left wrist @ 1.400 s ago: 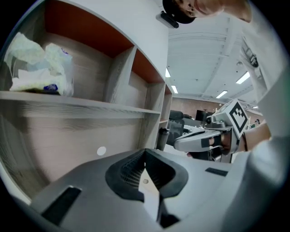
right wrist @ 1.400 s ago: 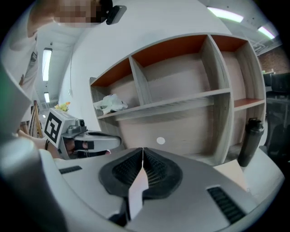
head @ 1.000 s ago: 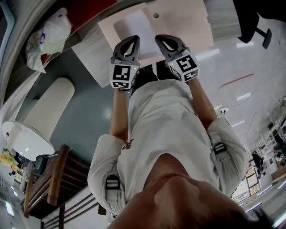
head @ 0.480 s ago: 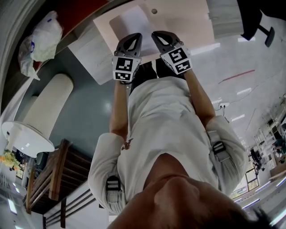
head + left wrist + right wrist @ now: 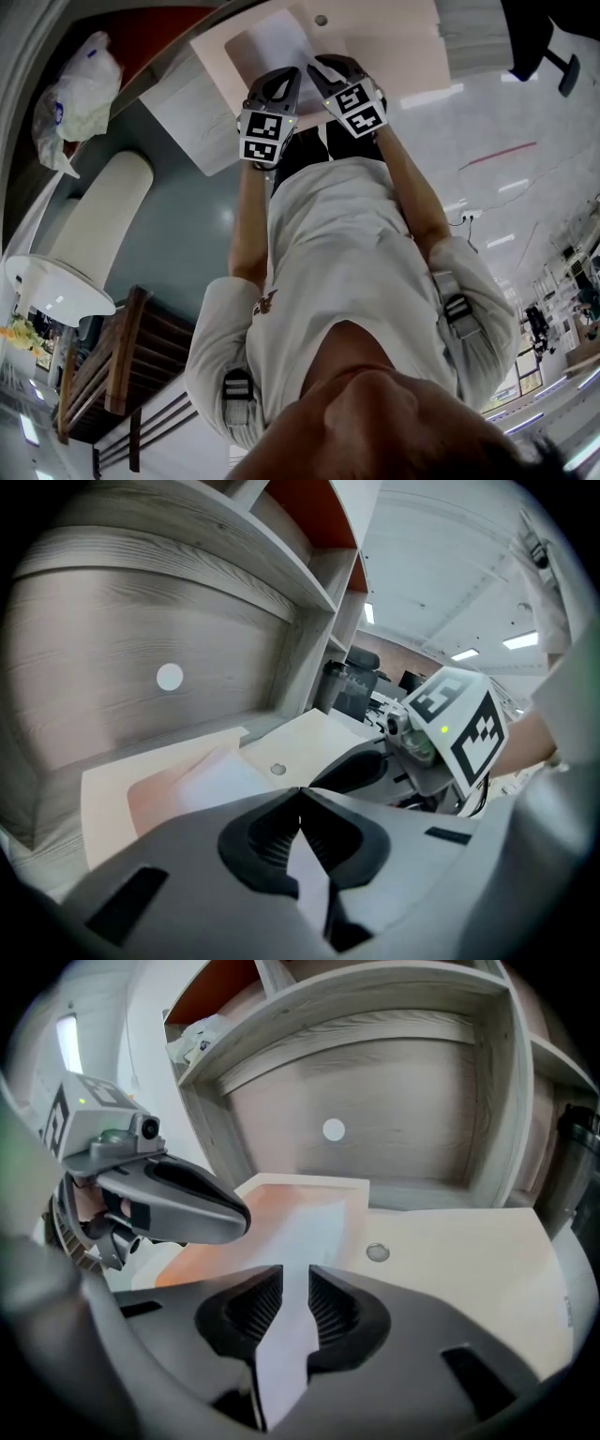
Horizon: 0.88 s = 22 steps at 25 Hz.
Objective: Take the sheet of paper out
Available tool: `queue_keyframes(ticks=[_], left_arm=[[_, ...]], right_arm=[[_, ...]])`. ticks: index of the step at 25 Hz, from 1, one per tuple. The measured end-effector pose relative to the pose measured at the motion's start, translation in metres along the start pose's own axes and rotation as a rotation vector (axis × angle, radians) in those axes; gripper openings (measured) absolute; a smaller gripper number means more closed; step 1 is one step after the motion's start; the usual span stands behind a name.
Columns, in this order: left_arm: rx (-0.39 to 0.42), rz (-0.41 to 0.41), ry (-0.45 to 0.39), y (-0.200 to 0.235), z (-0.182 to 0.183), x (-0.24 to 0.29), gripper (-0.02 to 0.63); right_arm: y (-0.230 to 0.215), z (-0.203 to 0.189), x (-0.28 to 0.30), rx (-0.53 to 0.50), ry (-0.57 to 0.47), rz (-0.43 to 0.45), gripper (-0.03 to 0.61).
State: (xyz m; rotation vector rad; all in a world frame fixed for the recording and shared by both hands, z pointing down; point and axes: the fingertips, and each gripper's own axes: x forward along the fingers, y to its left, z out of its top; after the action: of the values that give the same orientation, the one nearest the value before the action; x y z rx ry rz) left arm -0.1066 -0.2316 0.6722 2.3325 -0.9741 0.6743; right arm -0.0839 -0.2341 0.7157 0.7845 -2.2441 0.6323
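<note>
Sheet of paper point(image 5: 314, 1227): white. It lies on the peach folder point(image 5: 441, 1269), passes back between the right fingers and reaches ahead of both pairs. I cannot tell whether its far end is tucked inside the folder.
Right gripper point(image 5: 294, 1277): fingers released, having just been opening. The sheet sits in the gap and the pads are off it.
Left gripper point(image 5: 300, 791): fingers clenched tip to tip. White shows in the slot behind the tips, so they are judged to be nipping the sheet's near edge.
Risk, one-sided hold: only the left fingers grip, so a pull would likely swing or crease the sheet about that corner.
Risk, drag: the folder may slide along with the sheet, or the sheet may catch on the raised rim point(image 5: 309, 1183) just beyond the fingertips.
Risk, re-grip: if the right fingers close askew, they could crumple the edge lying between them.
Risk, contact: the two grippers work just beside each other, so a sideways correction could knock one against the other.
Edges: the shelf back panel point(image 5: 375, 1082) stands ahead of the fingertips, an upright point(image 5: 511, 1101) stands right of the right fingers, and a shelf board runs above.
Open room: mainly behind the fingers, toward the person and over the near table point(image 5: 202, 117). There is little room forward.
</note>
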Motion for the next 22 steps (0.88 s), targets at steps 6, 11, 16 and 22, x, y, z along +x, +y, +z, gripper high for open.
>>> queue_keyframes(ticks=[6,11,16,22], left_arm=[[-0.026,-0.002,0.017,0.002,-0.006,0.008,0.020],[0.000,0.013,0.055,0.001,-0.008,0.012,0.020],[-0.006,0.018,0.060,0.002,-0.007,0.013,0.020],[-0.009,0.030,0.060,0.003,-0.002,0.013,0.020]], right_arm=[[-0.006,-0.005,0.011,0.001,0.030,-0.004,0.115],[-0.009,-0.014,0.020,-0.011,0.077,0.016,0.133],[-0.012,-0.019,0.028,-0.005,0.110,0.033,0.138],[-0.015,-0.031,0.038,-0.016,0.157,0.047,0.137]])
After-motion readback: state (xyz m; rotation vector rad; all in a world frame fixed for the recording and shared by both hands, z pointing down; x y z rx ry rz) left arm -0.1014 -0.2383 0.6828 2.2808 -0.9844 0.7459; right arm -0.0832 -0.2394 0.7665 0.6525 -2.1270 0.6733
